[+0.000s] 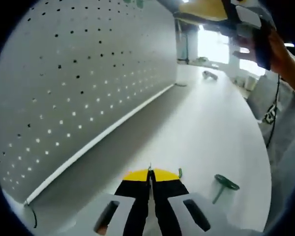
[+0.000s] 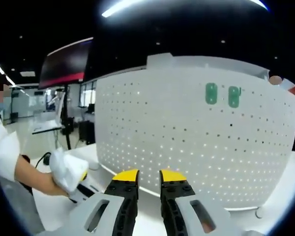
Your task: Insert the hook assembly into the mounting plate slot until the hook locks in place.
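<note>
Over the table (image 1: 201,128), left gripper (image 1: 149,173) jaws clenched, right gripper (image 2: 148,174) raised, released.

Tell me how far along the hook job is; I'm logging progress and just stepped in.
Two green pieces already sit high on the white pegboard. Neither gripper holds anything: the left gripper looks shut and empty, and the right gripper is open, facing the board. A green hook lies on the table beside the left gripper. Left to do: picking it up and seating it in the board.
</note>
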